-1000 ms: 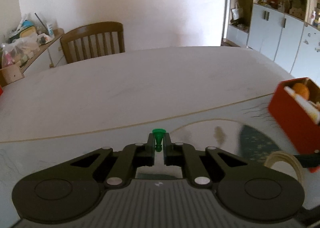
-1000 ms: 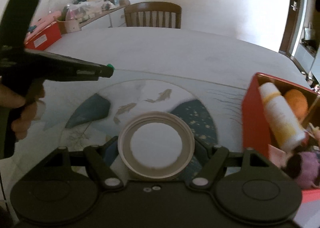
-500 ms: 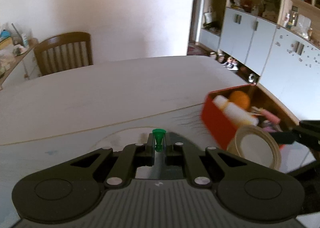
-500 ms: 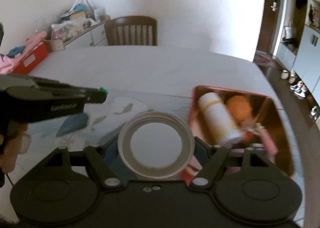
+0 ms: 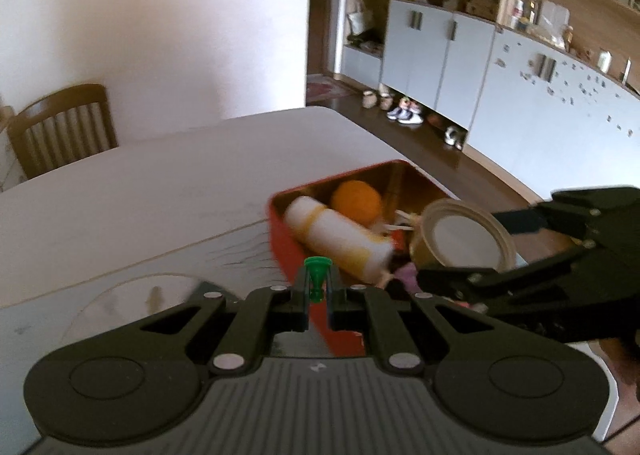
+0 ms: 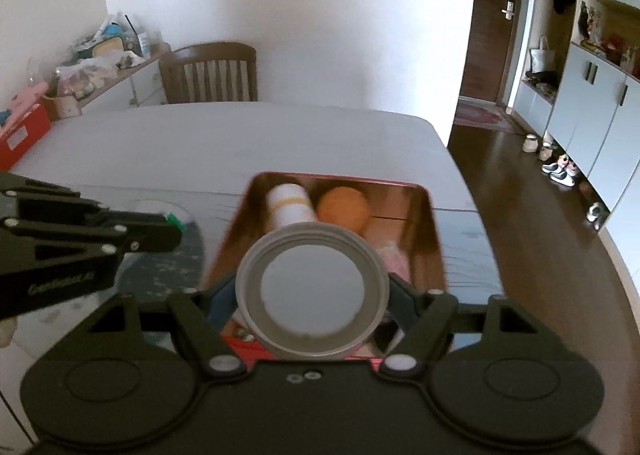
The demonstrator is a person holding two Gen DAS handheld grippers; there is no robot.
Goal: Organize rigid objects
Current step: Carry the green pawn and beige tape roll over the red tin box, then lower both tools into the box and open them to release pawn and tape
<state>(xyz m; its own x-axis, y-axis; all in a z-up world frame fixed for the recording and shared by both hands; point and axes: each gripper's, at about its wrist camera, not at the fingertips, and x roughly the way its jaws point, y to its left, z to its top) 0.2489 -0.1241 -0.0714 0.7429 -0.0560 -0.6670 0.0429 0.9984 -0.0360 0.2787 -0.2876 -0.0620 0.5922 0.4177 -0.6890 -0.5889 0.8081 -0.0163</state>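
Two grippers hover over the counter [image 6: 248,135]. Left gripper [image 5: 317,291] fingers are clenched on a small green peg [image 5: 317,275]; right gripper [image 6: 312,287] fingers grasp a round lid [image 6: 312,291] above the red tin [image 6: 434,247], which holds a white bottle [image 5: 340,239] and an orange ball [image 5: 357,201].

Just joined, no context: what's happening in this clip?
A person is tidying items into an open red tin box on the table. The right gripper holds a round white-centred lid above the box. The left gripper is shut on a small green plastic peg beside it. A white bottle and an orange ball lie inside.
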